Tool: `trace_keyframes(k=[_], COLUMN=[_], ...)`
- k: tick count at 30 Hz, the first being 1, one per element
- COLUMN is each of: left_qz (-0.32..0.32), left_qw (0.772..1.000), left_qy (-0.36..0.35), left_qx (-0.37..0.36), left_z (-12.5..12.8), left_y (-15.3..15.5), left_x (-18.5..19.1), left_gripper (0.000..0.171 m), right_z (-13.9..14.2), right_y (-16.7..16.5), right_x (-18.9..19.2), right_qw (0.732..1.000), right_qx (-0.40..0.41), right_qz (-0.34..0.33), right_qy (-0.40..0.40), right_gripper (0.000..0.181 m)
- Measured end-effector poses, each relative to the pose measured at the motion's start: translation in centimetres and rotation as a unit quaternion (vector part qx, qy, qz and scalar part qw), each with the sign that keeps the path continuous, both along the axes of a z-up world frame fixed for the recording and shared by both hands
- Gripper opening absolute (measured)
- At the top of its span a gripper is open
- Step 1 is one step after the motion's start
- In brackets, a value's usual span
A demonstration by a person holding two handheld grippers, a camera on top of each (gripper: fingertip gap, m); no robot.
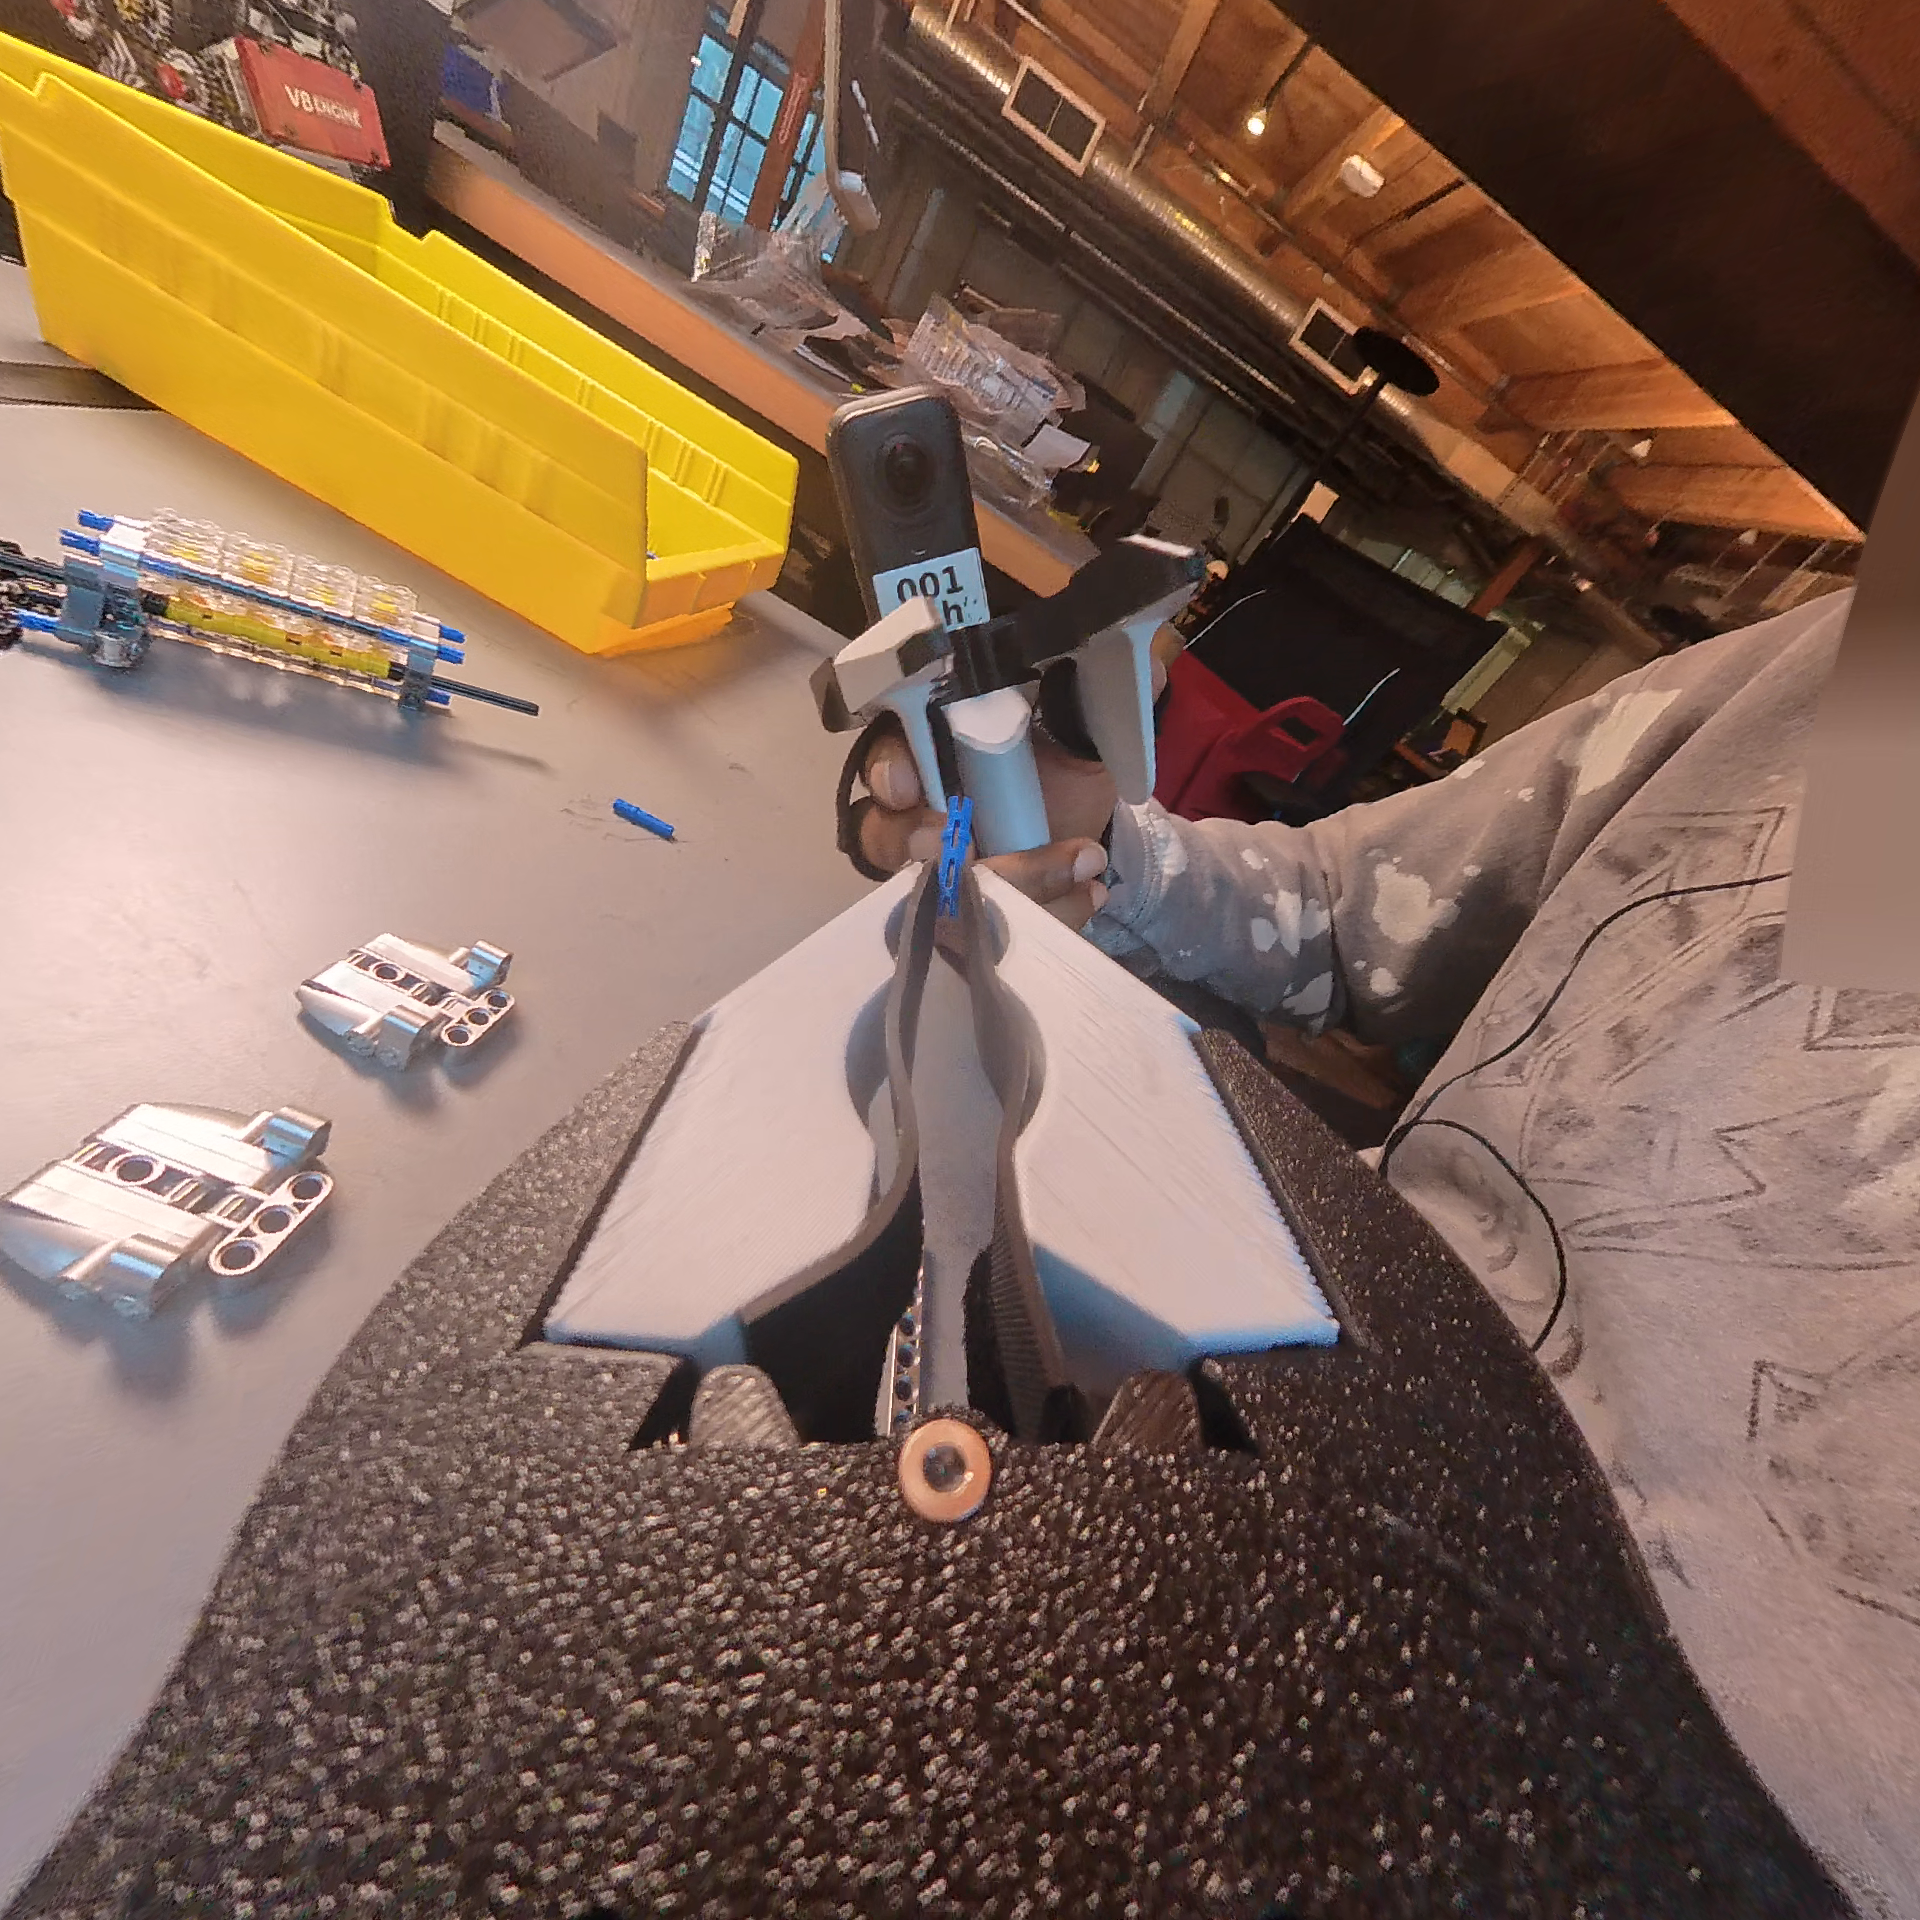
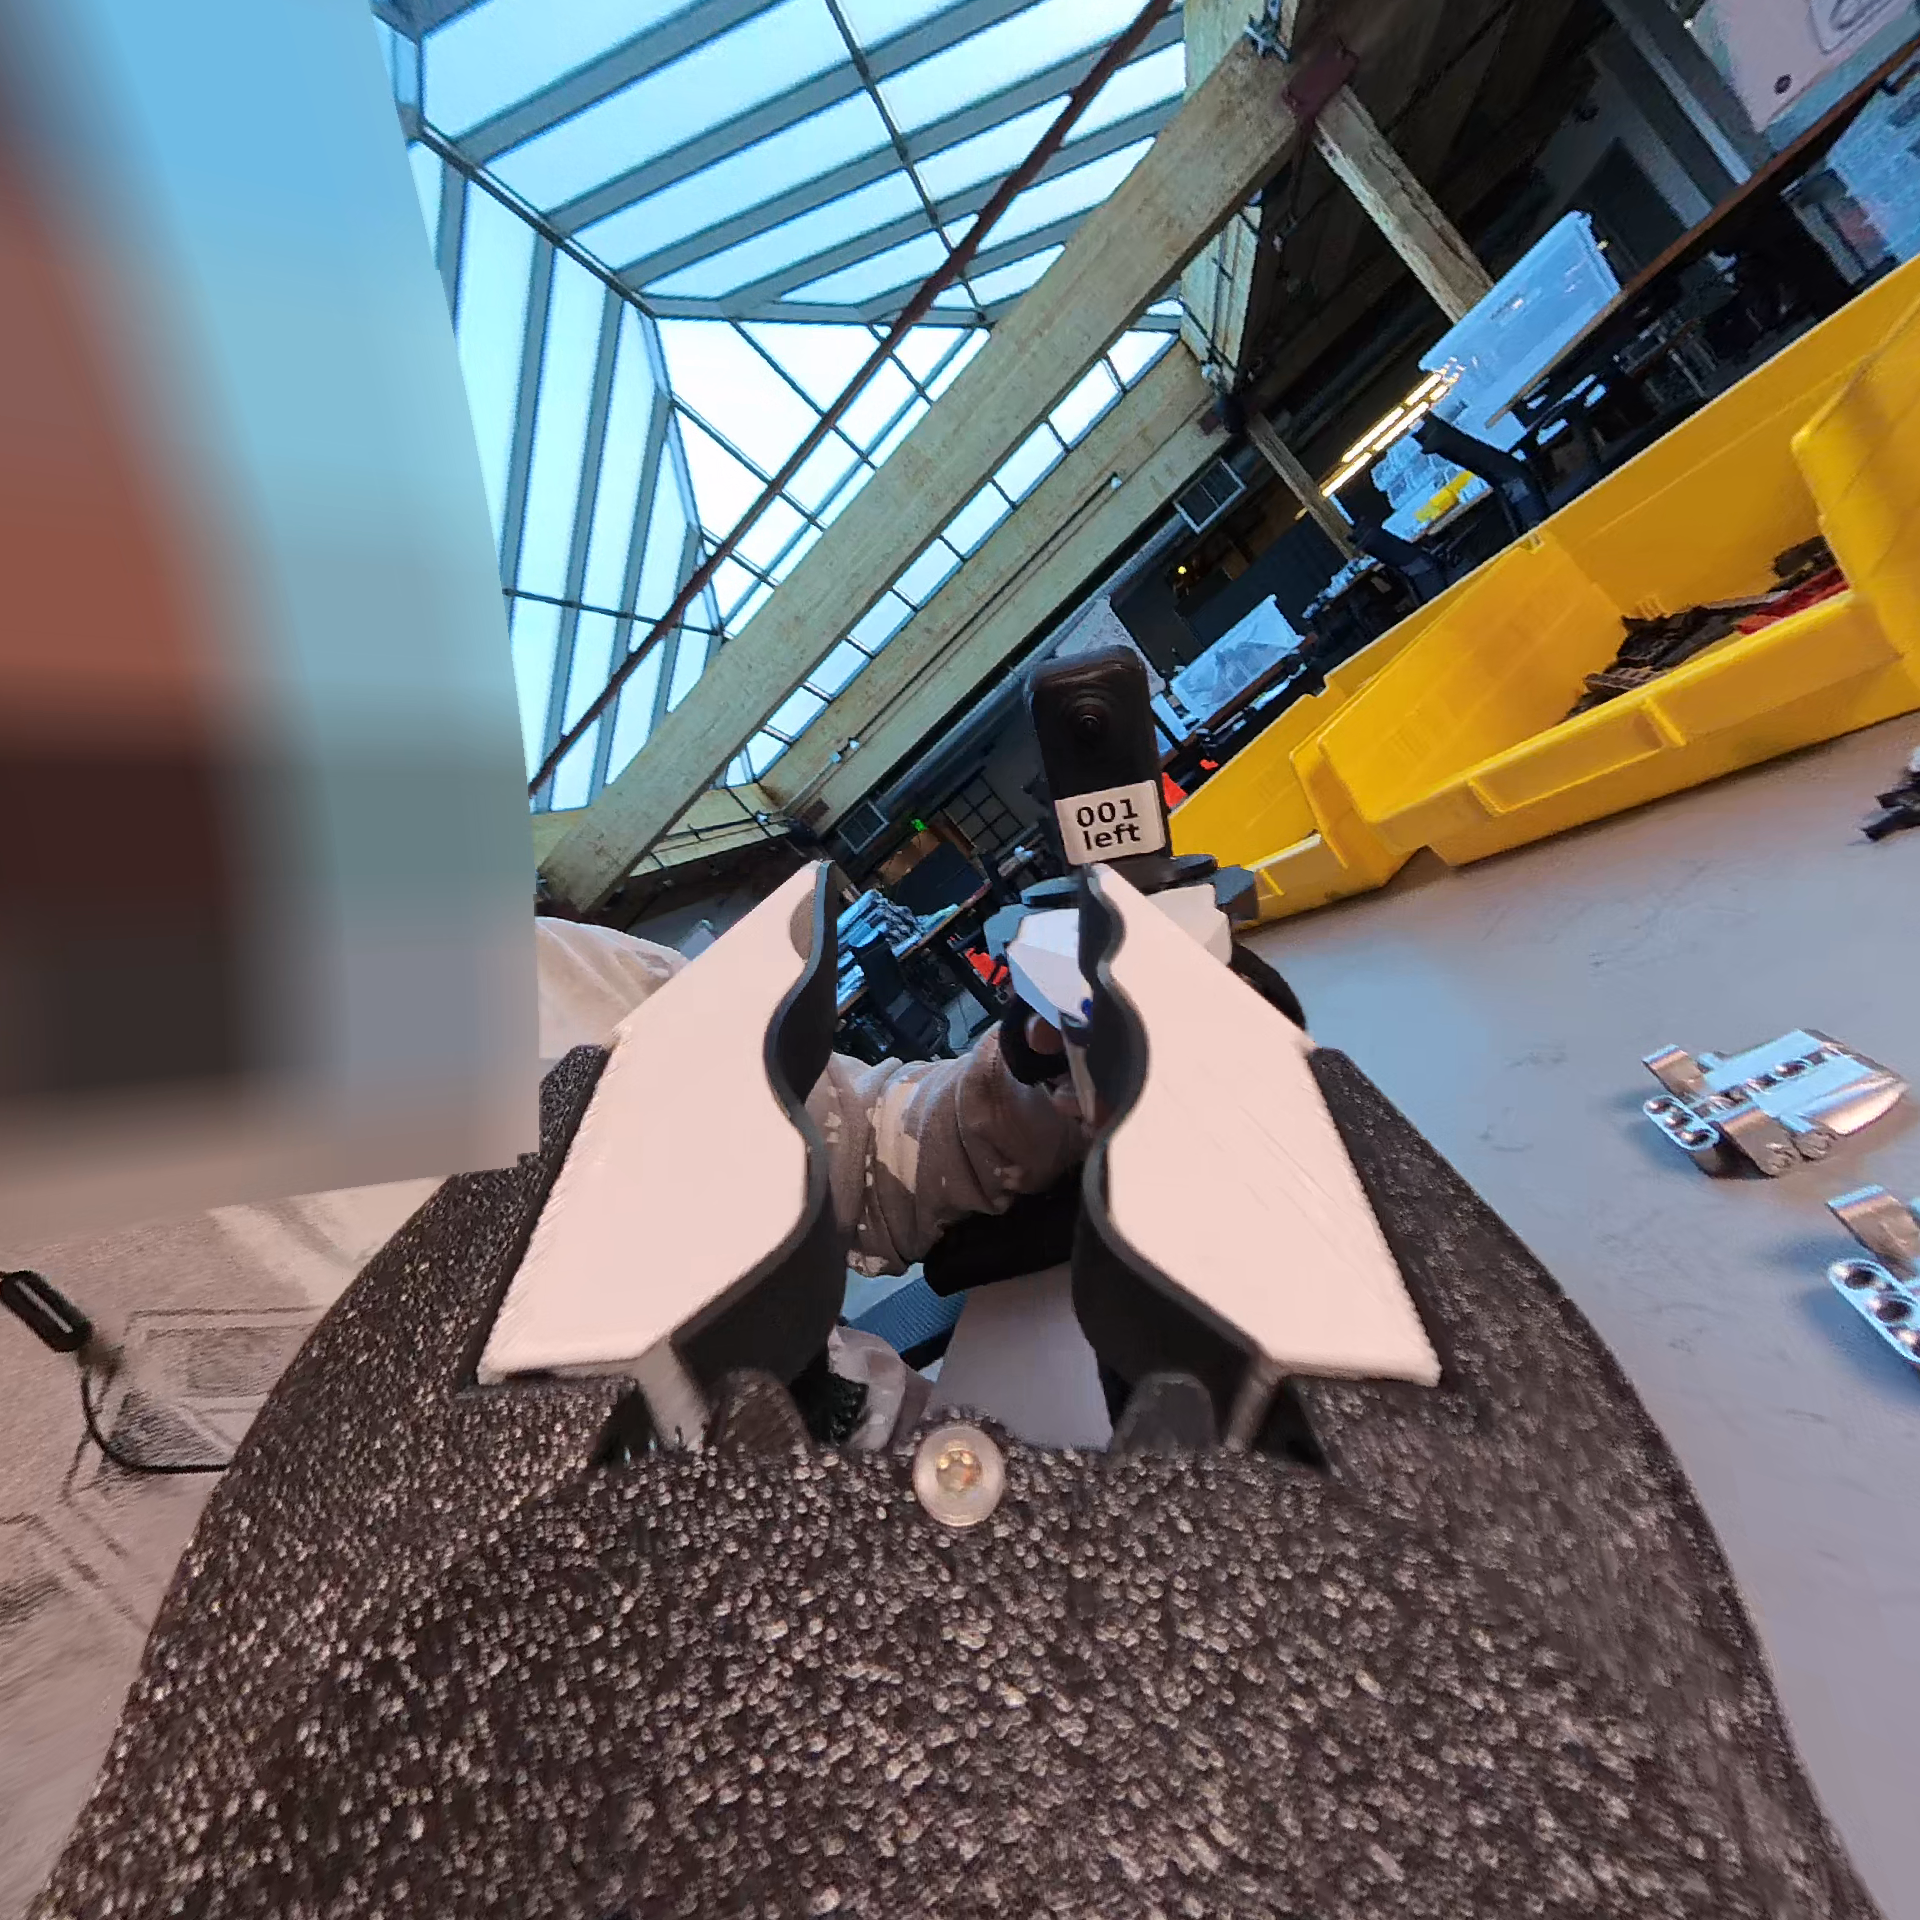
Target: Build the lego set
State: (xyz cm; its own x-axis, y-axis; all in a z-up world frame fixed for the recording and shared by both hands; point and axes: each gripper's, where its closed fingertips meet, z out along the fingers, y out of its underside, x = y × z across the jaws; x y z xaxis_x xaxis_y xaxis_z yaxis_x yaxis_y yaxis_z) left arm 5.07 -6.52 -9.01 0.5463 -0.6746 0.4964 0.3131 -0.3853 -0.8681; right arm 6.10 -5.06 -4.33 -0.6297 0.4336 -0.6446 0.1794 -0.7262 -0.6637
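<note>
Two silver panel pieces (image 1: 410, 997) (image 1: 166, 1195) are counted on the grey worktop (image 1: 260, 831). One long transparent brick assembly (image 1: 260, 608), one loose blue pin (image 1: 643, 819) and one blue pin (image 1: 952, 854) (pinched between jaws) are seen. Two yellow bins (image 1: 343, 343) (image 2: 1621, 665) are counted.

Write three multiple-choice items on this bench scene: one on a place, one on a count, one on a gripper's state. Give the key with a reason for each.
1. Where does the loose blue pin lie?
A. in the yellow bin
B. on the grey table
C. on a silver piece

2. How many silver panel pieces lie on the table?
A. two
B. four
C. none

3. How is the left gripper?
A. wide open
B. shut on a small blue part
C. out of view

Key: B, it rests on bare tabletop; A, silver panel pieces lie side by side; B, the fingertips pinch the small blue part.
</note>
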Motion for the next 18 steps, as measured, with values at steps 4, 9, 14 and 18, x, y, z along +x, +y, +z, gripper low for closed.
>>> trace_keyframes(k=[4,9,14,18], left_qz=[0.000,0.001,0.004,0.003], left_qw=[1.000,0.999,0.999,0.999], left_qy=[-0.024,-0.038,-0.037,-0.035], left_qx=[0.000,0.001,-0.001,-0.002], left_z=[0.5,0.9,0.7,0.7], left_y=[0.0,-0.1,-0.1,-0.1], left_x=[0.0,-0.1,-0.2,-0.1], left_gripper=[0.001,0.001,0.001,0.001], right_z=[-0.8,-2.4,-3.6,-3.6], right_y=[-0.1,-0.9,-2.1,-1.8], right_x=[-0.5,-1.2,-1.7,-1.8], right_qw=[1.000,0.996,0.986,0.985], right_qx=[0.017,0.078,0.151,0.155], right_qz=[-0.008,-0.020,-0.032,-0.046], right_qy=[-0.019,-0.049,-0.062,-0.061], right_gripper=[0.048,0.043,0.031,0.021])
